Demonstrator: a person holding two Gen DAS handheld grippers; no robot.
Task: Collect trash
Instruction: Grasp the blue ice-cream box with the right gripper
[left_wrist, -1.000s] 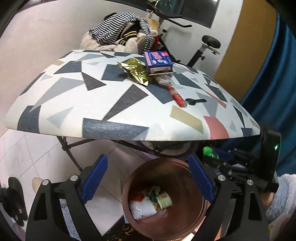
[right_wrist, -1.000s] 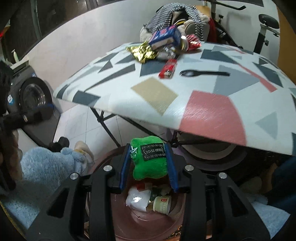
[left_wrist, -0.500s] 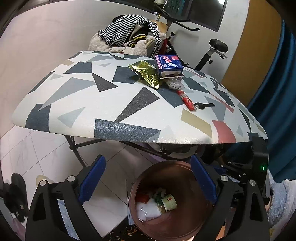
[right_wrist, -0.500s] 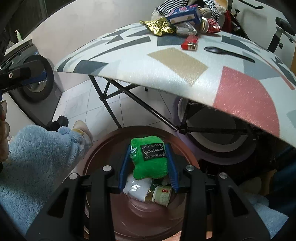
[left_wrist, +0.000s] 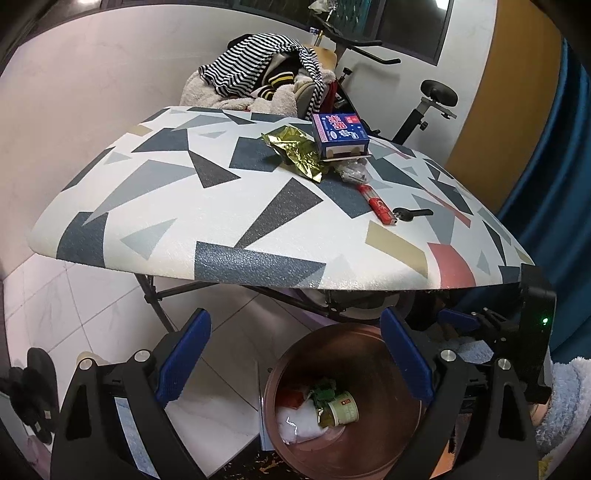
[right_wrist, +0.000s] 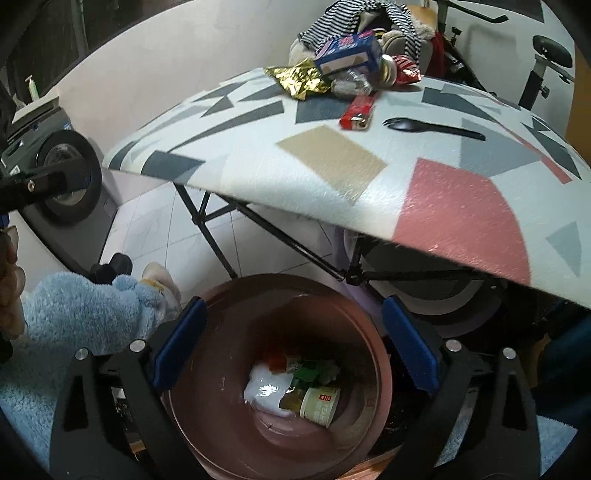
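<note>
**Both hand-held grippers wide open over the bin**

Right hand-held gripper (right_wrist: 295, 341) hangs over the brown bin (right_wrist: 373, 373), spread wide, gripping nothing. Its view shows a red can (right_wrist: 406, 70) (hidden from the left one). Left hand-held gripper (left_wrist: 295, 356) is equally wide and bare. Gold wrapper (left_wrist: 295, 153), blue box (left_wrist: 340, 134), lighter (left_wrist: 376, 203) and spoon (left_wrist: 412, 214) sit on the far worktop (left_wrist: 166, 206).

the table top (left_wrist: 221, 206) ahead of the tool is white with navy, grey, tan and pink triangles and blocks. far across it lie a gold foil wrapper (left_wrist: 295, 151), a blue and white box (left_wrist: 340, 134) with red print, a red lighter (right_wrist: 356, 112) and a black spoon (right_wrist: 432, 127). below the blue pads (right_wrist: 179, 345) sits a copper-brown bin (right_wrist: 221, 369), holding white, green and red scraps and a cream cup (right_wrist: 319, 400). beyond the table, black-and-white striped cloth (left_wrist: 255, 70).
</note>
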